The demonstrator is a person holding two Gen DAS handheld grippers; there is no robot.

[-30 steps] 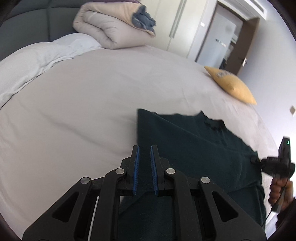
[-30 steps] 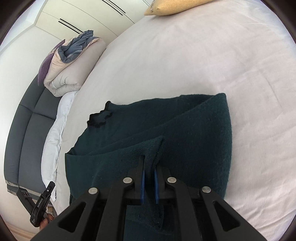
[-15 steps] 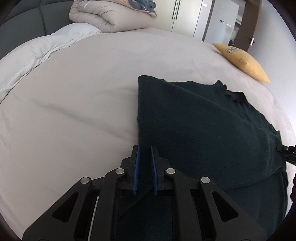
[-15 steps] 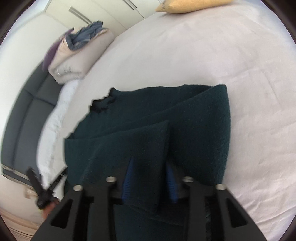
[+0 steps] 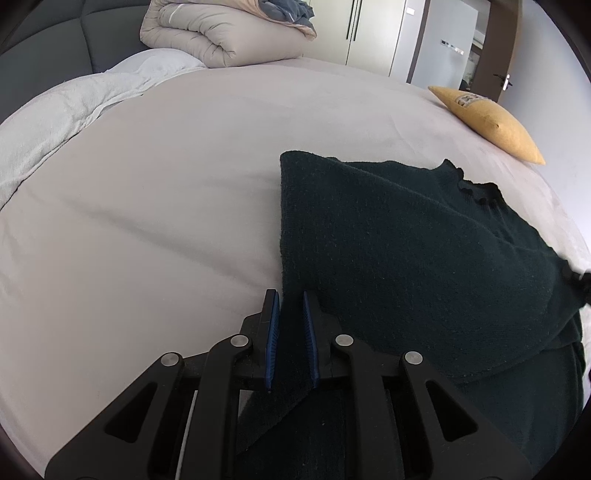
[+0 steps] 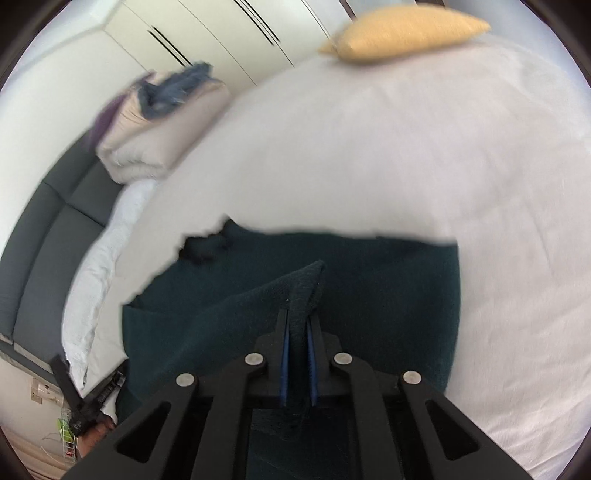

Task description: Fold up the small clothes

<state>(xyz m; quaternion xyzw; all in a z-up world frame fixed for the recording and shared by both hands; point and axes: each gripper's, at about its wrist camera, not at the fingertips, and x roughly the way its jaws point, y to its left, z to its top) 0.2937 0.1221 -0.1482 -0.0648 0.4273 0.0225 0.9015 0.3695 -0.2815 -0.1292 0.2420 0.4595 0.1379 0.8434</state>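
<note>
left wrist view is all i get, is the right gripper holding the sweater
Observer: Yes, the right gripper is shut on a raised fold of the dark green sweater.
Operator: anything on the bed beyond it
Observer: A yellow pillow lies at the far edge; that view is blurred.
Operator: and my left gripper from there
Observer: The left gripper shows at the lower left of the right wrist view, beside the sweater's near corner; its jaws cannot be made out there.

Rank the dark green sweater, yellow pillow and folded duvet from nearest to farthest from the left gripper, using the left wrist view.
1. Dark green sweater, held in the left gripper.
2. Yellow pillow, far right on the bed.
3. Folded duvet, far end, left of centre.
</note>
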